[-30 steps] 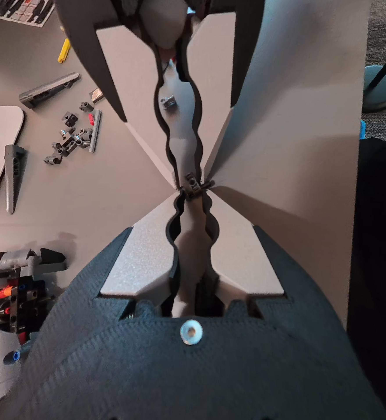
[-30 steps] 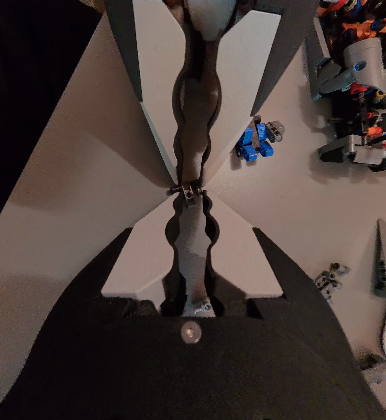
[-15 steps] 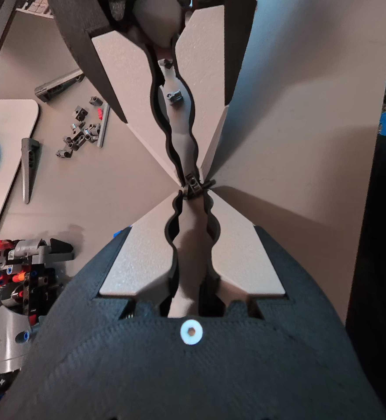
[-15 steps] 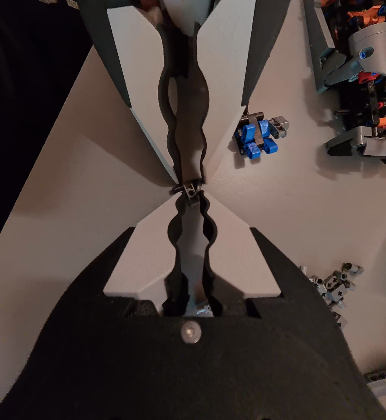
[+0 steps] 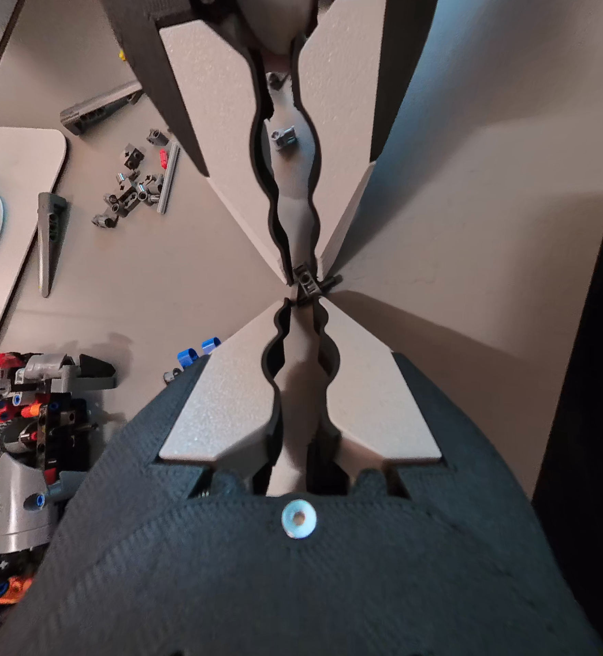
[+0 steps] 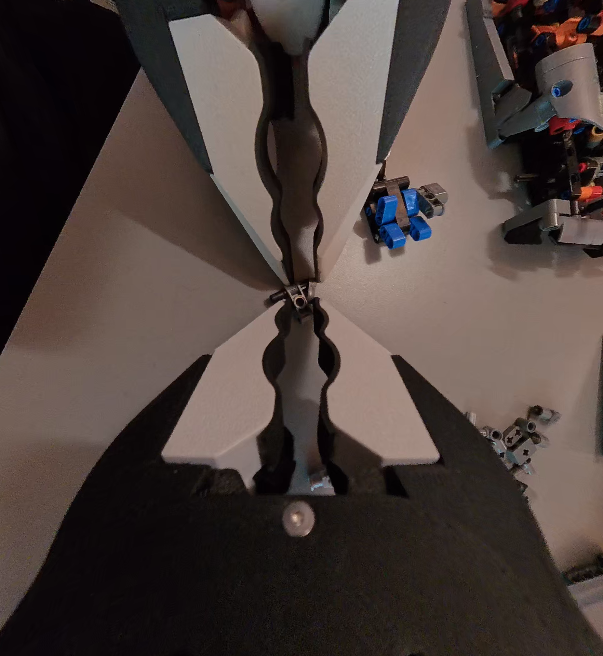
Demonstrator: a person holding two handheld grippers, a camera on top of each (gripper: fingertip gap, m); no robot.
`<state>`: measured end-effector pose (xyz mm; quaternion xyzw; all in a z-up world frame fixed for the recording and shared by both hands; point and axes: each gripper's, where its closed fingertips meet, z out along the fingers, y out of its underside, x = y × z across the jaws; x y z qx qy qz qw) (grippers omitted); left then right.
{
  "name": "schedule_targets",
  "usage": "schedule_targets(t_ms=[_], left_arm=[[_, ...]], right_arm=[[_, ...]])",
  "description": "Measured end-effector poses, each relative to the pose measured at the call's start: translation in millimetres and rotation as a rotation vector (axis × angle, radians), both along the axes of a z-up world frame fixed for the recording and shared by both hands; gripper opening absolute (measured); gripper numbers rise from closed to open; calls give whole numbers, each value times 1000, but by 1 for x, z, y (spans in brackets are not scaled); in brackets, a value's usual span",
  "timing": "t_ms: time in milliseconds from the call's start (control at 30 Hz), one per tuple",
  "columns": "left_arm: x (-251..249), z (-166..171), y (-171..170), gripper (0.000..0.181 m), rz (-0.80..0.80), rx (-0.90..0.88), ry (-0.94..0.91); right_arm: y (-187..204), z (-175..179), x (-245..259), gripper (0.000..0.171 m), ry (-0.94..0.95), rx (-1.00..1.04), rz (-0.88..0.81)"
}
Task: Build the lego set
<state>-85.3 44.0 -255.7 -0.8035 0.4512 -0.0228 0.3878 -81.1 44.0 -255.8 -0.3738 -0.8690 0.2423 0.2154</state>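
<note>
Dark grey connector (image 5: 307,282) pinched tip to tip between left gripper (image 5: 302,301) and right gripper (image 6: 302,309) — both clamped on it, probably for pressing a pin home.

The partly built model (image 5: 26,443) is cut off by the left edge in the left wrist view and by the right edge in the right wrist view (image 6: 577,142). The small dark connector (image 5: 307,282) is largely covered by the meeting fingertips; which gripper clamps it cannot be told. The blue subassembly (image 5: 200,349) is mostly hidden behind the left gripper's body.
</note>
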Motion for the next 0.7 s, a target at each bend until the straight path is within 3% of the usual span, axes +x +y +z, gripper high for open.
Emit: schedule_targets(t_ms=[700], left_arm=[[0,0,-1,8,39,26,30]], right_arm=[[0,1,0,10,21,61,-13]])
